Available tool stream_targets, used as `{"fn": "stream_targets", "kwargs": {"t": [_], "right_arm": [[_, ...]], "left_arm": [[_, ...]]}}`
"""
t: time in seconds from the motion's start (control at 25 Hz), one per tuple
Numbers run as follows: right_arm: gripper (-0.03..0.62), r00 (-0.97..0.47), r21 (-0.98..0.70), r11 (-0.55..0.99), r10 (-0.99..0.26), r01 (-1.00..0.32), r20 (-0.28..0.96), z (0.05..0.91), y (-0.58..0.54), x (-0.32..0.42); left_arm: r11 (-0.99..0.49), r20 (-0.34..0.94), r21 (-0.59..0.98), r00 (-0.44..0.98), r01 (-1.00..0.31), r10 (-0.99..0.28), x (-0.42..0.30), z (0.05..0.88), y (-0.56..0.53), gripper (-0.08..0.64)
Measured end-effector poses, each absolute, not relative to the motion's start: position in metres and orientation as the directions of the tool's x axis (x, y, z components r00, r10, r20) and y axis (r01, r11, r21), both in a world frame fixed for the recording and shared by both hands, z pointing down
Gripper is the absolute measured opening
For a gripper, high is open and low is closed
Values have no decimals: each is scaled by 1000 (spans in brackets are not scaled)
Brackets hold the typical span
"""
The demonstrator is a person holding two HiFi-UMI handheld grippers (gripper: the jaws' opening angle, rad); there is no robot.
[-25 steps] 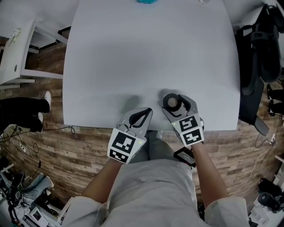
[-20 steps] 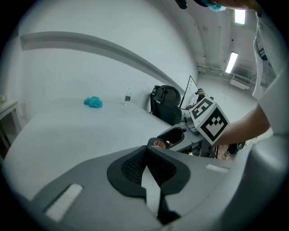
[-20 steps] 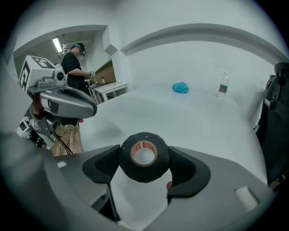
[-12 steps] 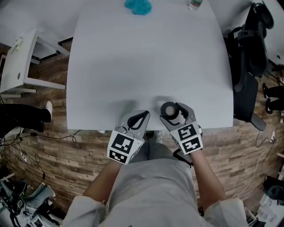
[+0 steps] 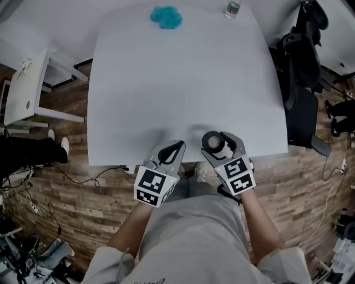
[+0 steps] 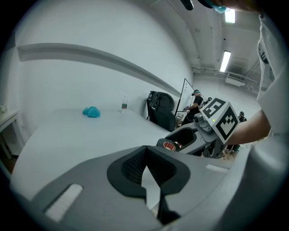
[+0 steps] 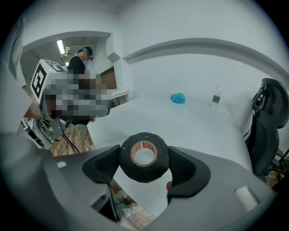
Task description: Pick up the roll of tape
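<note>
Your right claw [image 5: 219, 143], clamped on the roll of tape [image 7: 144, 156], has drawn back toward the near edge of the tabletop [image 5: 183, 83]. The roll now hangs just inside that edge; a second ago it sat further in. Your head view has also shifted. The blue clump [image 5: 166, 17] and the bottle [image 5: 233, 8], far from that edge, were barely visible before and now show in full.

Table: your white top [image 5: 183, 83], its near edge just in front of you.
Blue lump [image 5: 166, 16]: lies on it by the far edge, left of the middle.
Bottle [image 5: 233, 9]: stands upright at the far edge, to the lump's right, apart from it.
</note>
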State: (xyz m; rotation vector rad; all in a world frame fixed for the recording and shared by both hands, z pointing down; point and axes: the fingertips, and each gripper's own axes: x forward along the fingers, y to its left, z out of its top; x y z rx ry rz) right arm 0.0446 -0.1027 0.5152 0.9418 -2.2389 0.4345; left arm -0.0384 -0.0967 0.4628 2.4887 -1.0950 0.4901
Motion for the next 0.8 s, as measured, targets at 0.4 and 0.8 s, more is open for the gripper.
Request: {"fn": "stream_targets", "kwargs": {"t": [0.4,0.8], "right_arm": [[339,-531,-50,676,-529,-735,661,494,-93,56],[337,-529,-40,676,-537,-736,658,485,-89,65]], "left_arm": [[-642,442,175,643,-746,-626,-26,446,-87,20],[-644,414,171,647,-746,-640,-22,424,-85,20]]}}
